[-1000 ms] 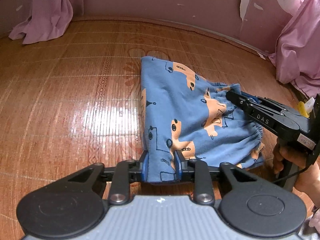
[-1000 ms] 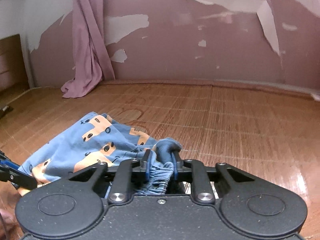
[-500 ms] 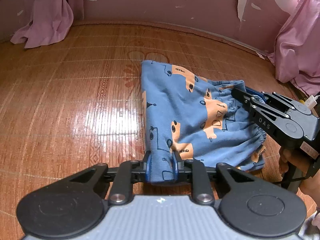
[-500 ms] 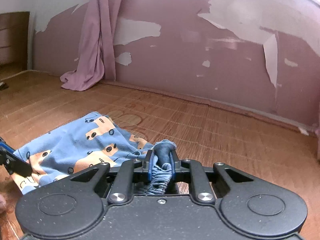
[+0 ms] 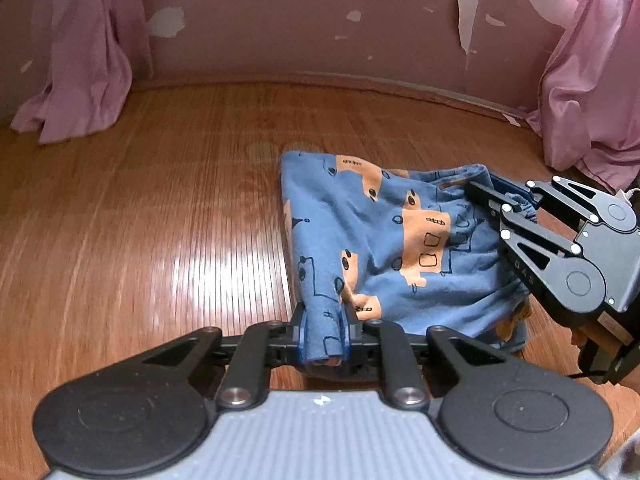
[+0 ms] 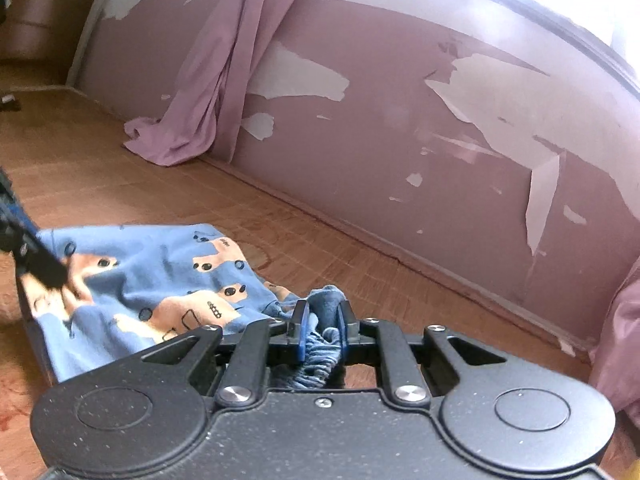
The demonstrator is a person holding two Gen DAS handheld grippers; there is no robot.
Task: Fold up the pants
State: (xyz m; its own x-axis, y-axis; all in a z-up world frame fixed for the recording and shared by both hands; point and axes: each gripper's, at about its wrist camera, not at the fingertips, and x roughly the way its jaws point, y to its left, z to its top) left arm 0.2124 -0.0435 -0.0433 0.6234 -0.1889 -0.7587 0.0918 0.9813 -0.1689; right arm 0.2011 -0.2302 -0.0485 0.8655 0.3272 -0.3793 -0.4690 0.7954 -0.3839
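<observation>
You have one pair of pants (image 5: 380,248) on the floor, blue with orange blocks. Two grippers: the left gripper (image 5: 323,334) near, the right gripper (image 5: 486,200) at the right, each with two fingers. Two pink curtains: one curtain at far left (image 5: 76,80), one curtain at far right (image 5: 592,92). One wooden floor (image 5: 140,220). One peeling pink wall (image 5: 320,32). From the right wrist view, one box-like brown shape at far left (image 6: 44,12), too unclear to name.
</observation>
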